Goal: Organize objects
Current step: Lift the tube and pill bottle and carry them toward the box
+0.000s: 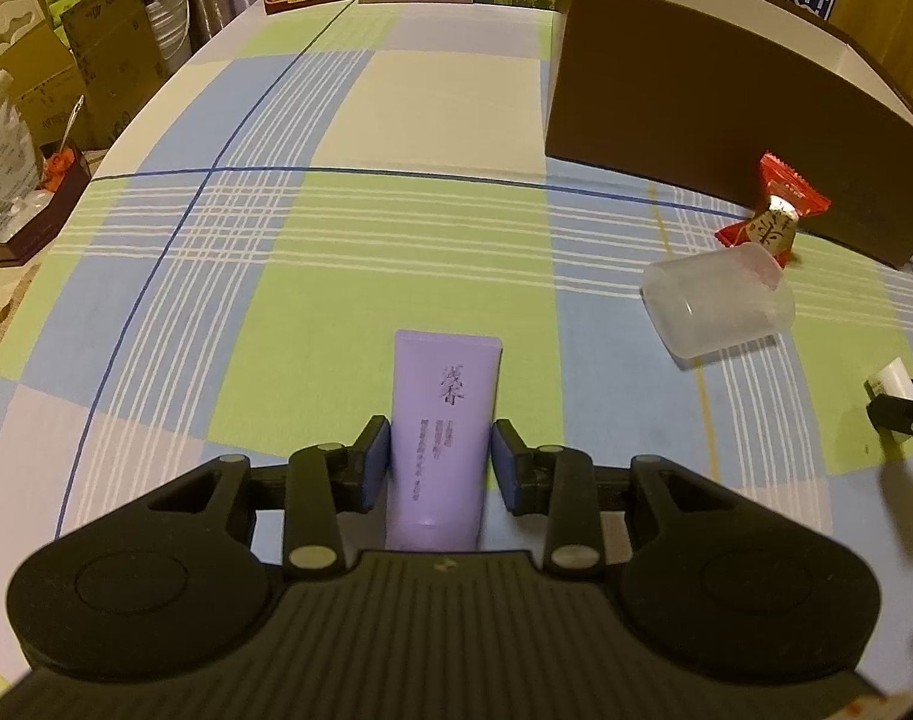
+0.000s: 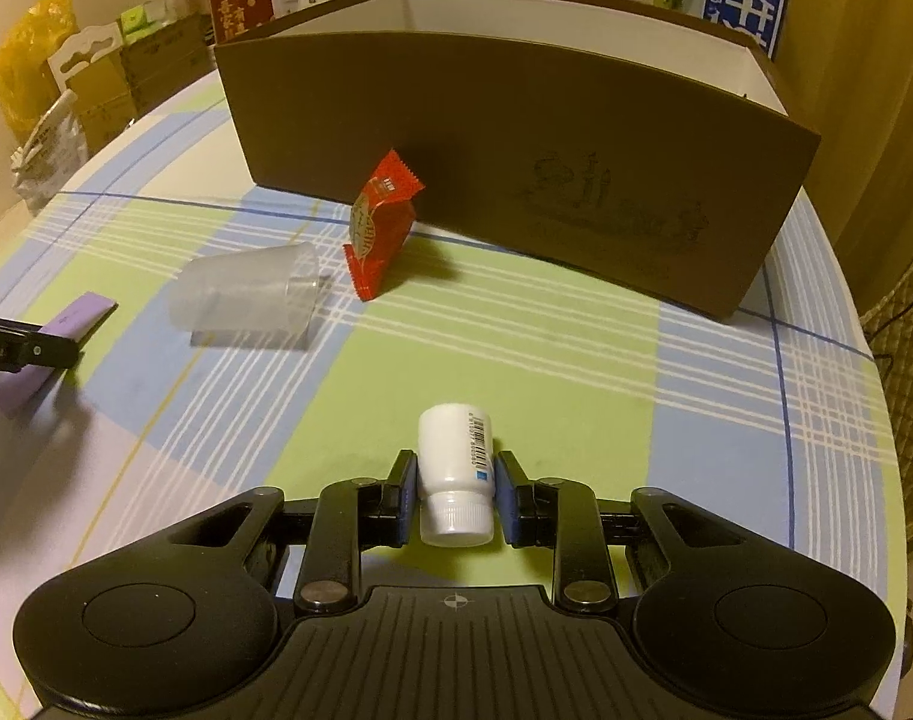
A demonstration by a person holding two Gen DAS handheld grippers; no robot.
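**Both grippers loaded, box ahead**

The left gripper [image 1: 441, 459] sits low in the frame's centre, jaws narrowed onto the tube [image 1: 441, 426]; the pads look to touch its sides, though the right one may stand a hair off. The right gripper [image 2: 453, 489] is clamped on the bottle [image 2: 456, 468], cap toward the camera, pads on the body just above the cap.

The tube looks soft and light; it will likely squash, so a hold across its flat mid-body suits it. The bottle seems stiff, smooth and light, apt to slip or swivel unless gripped across the body.

The cup [image 2: 249, 294] lies on its side left of centre, the snack pack [image 2: 381, 225] beside it, near the box [image 2: 516, 180] in the upper frame. The cup seems thin and prone to rolling.

The box floor is hidden behind its front wall; only a divider shows. Tube lettering is illegible.
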